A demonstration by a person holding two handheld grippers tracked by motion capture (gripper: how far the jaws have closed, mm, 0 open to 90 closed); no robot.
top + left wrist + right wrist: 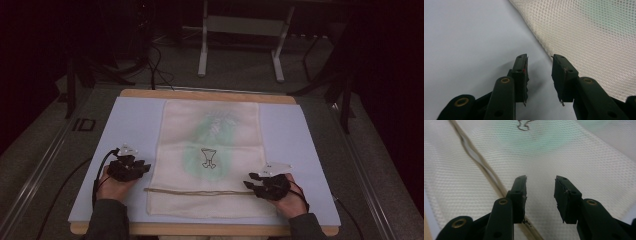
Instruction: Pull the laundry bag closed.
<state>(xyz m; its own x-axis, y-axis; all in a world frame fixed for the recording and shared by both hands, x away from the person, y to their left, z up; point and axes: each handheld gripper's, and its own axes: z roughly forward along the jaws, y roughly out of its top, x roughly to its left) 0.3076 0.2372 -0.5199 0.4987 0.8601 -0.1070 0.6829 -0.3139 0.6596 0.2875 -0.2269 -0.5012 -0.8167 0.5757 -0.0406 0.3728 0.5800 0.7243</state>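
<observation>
A cream mesh bag [210, 150] lies flat on a pale blue mat [132, 120]. A green patch and a small black drawing [209, 158] show through the mesh. A tan drawstring [195, 191] runs across the bag near its front end. My left gripper [145, 166] rests on the mat just off the bag's left edge. In the left gripper view its jaws [539, 58] stand open over bare mat, with the bag's edge [586, 37] at the right. My right gripper [249, 180] sits over the bag's right side by the drawstring's end, open [540, 178] with only mesh and the drawstring [474, 152] beneath.
The mat lies on a wooden board [207, 95] whose edge shows at the back and front. Behind the table stand a white metal frame [240, 30] and dark cables [155, 70] on the floor. The surroundings to both sides are dark.
</observation>
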